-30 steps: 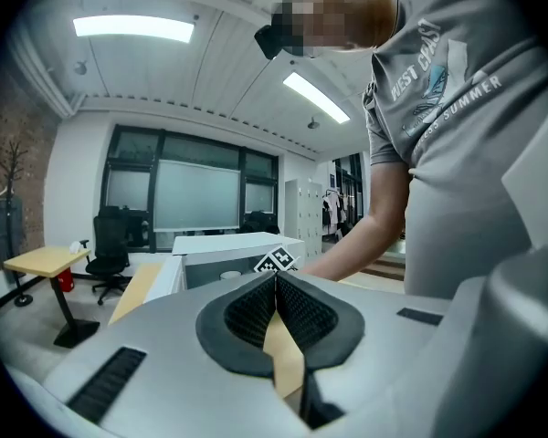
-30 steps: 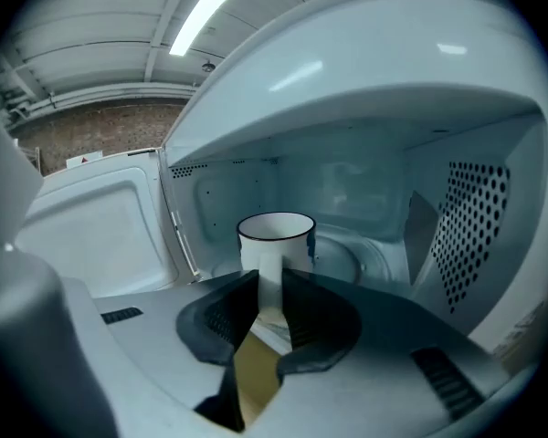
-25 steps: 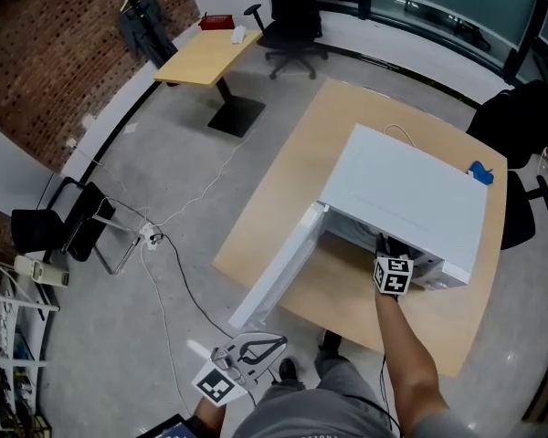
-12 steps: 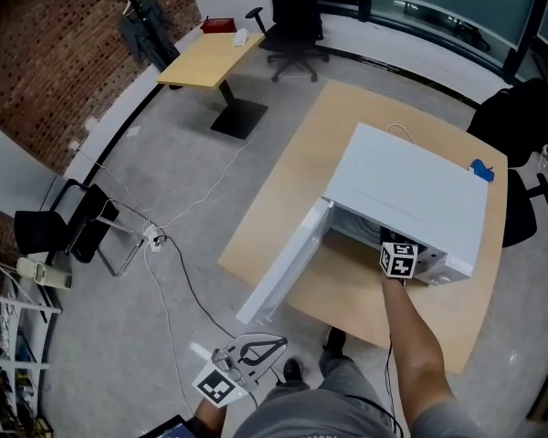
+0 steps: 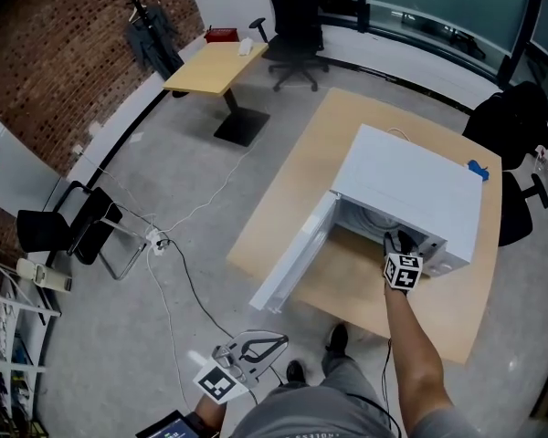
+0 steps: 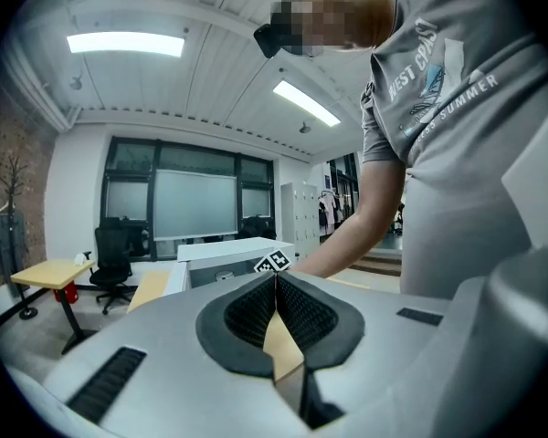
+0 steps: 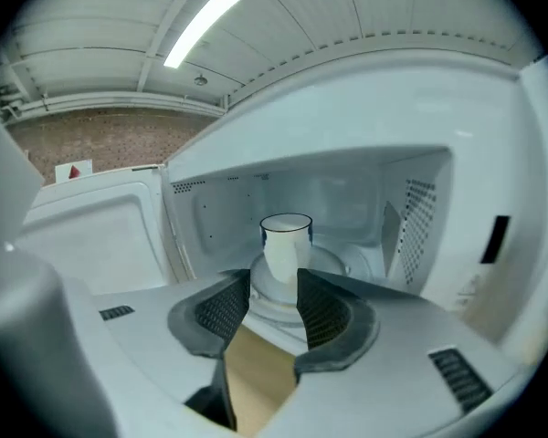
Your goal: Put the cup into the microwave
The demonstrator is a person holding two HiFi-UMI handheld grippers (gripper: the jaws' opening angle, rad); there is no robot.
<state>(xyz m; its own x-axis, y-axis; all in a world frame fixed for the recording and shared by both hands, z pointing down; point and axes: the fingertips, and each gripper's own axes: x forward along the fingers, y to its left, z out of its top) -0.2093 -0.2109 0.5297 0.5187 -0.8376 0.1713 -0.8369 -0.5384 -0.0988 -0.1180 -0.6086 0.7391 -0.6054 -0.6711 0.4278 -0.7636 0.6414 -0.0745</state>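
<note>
1. The right gripper stands at the mouth of the open microwave. Its jaws have just been opening and now gape wide, gripping nothing.
2. The cup stands upright on the glass turntable inside the microwave, in line with the gap just past the jaw tips. Neither pad presses on it.
3. The step in hand looks like the release and withdrawal. It is done best by keeping the jaws wide and drawing the gripper straight back along its own line, so that no pad clips the cup's wall and tips it.
4. The microwave door hangs open over the table, which suggests that shutting it may remain.
5. The left gripper is held low at the person's side, well apart from the microwave, with its jaws closed together on nothing.
6. The cup is white and tapers towards its base, with a thin dark line at the rim and its mouth facing up. Whether it holds anything cannot be told.
</note>
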